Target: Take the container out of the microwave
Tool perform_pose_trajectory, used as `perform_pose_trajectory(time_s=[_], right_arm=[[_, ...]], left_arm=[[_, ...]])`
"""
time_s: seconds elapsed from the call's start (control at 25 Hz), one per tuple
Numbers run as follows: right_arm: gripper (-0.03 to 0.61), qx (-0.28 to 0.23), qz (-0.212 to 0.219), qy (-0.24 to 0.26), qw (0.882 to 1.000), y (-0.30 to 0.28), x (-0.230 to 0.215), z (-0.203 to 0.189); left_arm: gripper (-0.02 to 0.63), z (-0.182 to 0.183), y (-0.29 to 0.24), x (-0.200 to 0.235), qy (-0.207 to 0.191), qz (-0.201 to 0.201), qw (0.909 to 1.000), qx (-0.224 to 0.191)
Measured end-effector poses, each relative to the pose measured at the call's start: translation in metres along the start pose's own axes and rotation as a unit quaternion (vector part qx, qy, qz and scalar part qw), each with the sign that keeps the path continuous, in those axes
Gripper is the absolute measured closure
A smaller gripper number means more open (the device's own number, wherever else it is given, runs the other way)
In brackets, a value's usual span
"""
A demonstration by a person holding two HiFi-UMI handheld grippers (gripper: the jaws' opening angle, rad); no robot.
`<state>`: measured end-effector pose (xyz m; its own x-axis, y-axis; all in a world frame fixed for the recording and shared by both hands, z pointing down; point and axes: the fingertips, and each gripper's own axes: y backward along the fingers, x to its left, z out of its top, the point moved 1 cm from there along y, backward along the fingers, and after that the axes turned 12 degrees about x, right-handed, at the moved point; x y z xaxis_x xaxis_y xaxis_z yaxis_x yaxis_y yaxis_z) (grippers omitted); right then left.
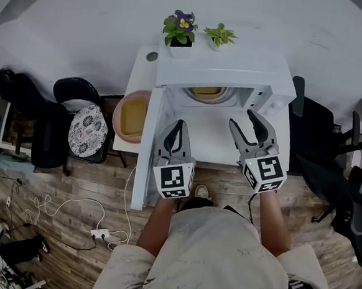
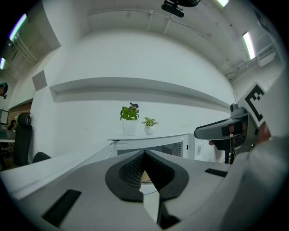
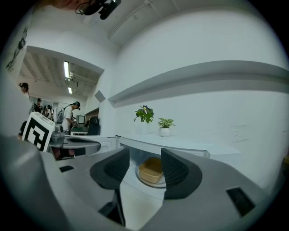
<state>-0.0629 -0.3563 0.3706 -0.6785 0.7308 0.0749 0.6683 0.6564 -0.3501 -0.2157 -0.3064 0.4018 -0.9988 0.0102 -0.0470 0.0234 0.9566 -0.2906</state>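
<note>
A white microwave (image 1: 224,75) stands on a white table with its door (image 1: 148,150) swung open to the left. Inside, a yellow container (image 1: 207,92) rests on the glass turntable. In the right gripper view the container (image 3: 151,170) shows in the gap between the pads. My right gripper (image 1: 244,119) is open and empty, just in front of the cavity's right side. My left gripper (image 1: 179,125) is shut on nothing, in front of the cavity beside the door. In the left gripper view my left gripper (image 2: 144,155) points at the microwave (image 2: 153,145).
Two potted plants (image 1: 181,28) (image 1: 219,35) stand on top of the microwave. A pink bowl (image 1: 123,100) holding another yellow container (image 1: 133,117) sits left of the door. Black chairs stand at the left (image 1: 85,127) and right (image 1: 313,129). Cables lie on the wooden floor (image 1: 57,212).
</note>
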Motion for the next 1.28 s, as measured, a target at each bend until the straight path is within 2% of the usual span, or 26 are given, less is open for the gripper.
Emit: perform_pose_trajectory(time_s=[0.24, 0.6, 0.96, 1.28], right_arm=[[0.359, 0.015, -0.003, -0.006, 1.0, -0.018, 0.008, -0.005], [0.359, 0.014, -0.007, -0.006, 1.0, -0.035, 0.0, -0.007], [0.359, 0.0, 0.017, -0.012, 1.0, -0.057, -0.004, -0.005], [0.359, 0.009, 0.026, -0.019, 0.999, -0.069, -0.005, -0.012]], left_arm=[[0.606, -0.005, -0.02, 0.002, -0.005, -0.026, 0.9996, -0.004], [0.606, -0.001, -0.033, 0.009, -0.003, -0.027, 0.9996, -0.007], [0.606, 0.009, -0.044, 0.012, -0.024, -0.02, 0.9994, -0.013], [0.606, 0.01, -0.054, 0.011, -0.031, -0.032, 0.9989, -0.011]])
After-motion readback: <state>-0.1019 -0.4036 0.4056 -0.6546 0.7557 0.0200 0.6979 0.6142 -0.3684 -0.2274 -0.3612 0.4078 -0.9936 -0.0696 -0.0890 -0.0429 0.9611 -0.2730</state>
